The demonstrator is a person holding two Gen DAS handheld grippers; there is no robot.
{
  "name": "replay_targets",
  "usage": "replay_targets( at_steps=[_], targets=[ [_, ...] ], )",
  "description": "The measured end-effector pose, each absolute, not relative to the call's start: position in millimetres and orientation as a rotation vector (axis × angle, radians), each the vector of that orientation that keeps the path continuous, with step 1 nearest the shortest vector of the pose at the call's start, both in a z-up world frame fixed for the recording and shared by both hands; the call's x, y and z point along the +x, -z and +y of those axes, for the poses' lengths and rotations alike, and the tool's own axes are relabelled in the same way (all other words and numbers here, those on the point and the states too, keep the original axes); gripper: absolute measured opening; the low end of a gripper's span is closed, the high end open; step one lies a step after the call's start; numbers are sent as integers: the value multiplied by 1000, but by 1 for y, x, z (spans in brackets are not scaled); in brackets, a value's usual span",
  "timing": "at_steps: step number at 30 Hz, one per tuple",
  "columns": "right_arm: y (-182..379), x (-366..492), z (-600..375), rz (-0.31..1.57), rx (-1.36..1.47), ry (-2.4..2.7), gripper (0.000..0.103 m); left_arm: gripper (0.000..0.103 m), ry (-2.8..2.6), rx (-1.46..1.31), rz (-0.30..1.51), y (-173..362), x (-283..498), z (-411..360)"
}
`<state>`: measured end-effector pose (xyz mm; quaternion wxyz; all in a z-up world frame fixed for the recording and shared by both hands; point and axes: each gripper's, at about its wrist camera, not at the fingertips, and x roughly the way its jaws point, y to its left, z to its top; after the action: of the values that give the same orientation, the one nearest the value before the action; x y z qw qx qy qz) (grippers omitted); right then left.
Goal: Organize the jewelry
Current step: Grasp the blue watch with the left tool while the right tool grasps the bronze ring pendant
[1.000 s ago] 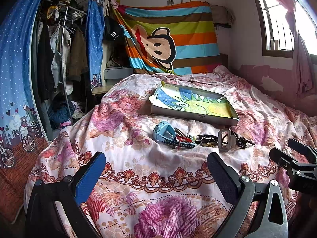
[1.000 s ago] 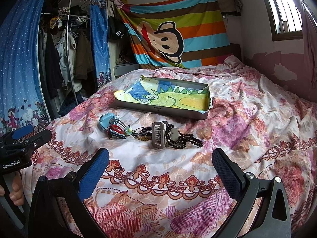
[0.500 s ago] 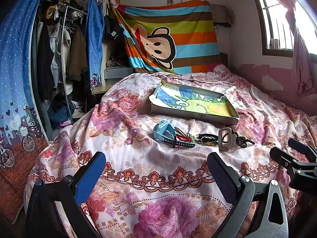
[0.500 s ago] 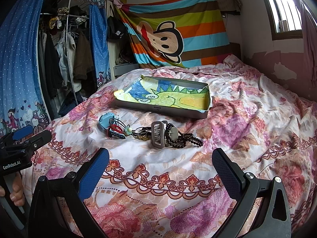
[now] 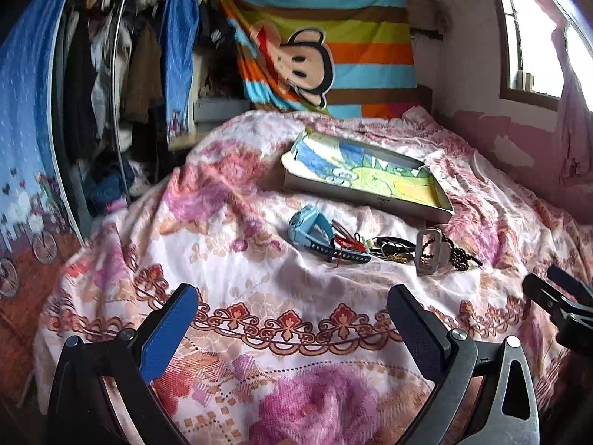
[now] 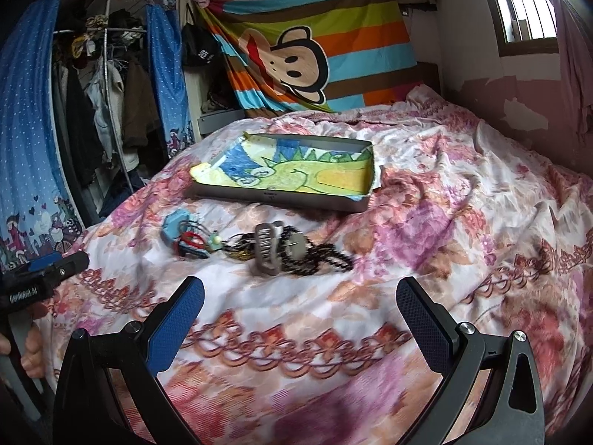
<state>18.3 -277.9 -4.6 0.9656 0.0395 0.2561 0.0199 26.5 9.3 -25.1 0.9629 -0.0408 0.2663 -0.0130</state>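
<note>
The left gripper [image 5: 292,319] hangs over the bed with its two fingers spread wide and nothing between them; one pad is smooth blue, the other a dark pebbled rubber. The right gripper [image 6: 300,313] is likewise spread and empty. Ahead of both, on the soft, rumpled floral bedspread [image 5: 259,333], lies a small tangle of jewelry: a light blue plastic watch [image 5: 307,224] with a perforated strap toward the left, red and black cords [image 5: 348,243] in the middle, then a flat metal band [image 5: 428,250] and a string of dark round beads [image 5: 461,256] toward the right. Beyond the pile sits a shallow rectangular tray [image 5: 363,194] lined with a crayon drawing. Compared with a second ago, both cameras have dipped and moved closer to the pile, the right view now blurred; the jewelry itself has not shifted.
</note>
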Motion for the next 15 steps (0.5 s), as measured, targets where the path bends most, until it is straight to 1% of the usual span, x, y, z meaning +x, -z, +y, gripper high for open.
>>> replay_targets(
  at_steps=[6,13,15],
  targets=[
    [4,55,-298,581,86,-61,102,103,62,-164,631,24,74,30],
    [10,104,-297,647,37,-125,102,102,101,-226,701,31,135,39],
    [11,115,-293,659,18,-135,102,99,110,-224,724,33,151,39]
  ],
)
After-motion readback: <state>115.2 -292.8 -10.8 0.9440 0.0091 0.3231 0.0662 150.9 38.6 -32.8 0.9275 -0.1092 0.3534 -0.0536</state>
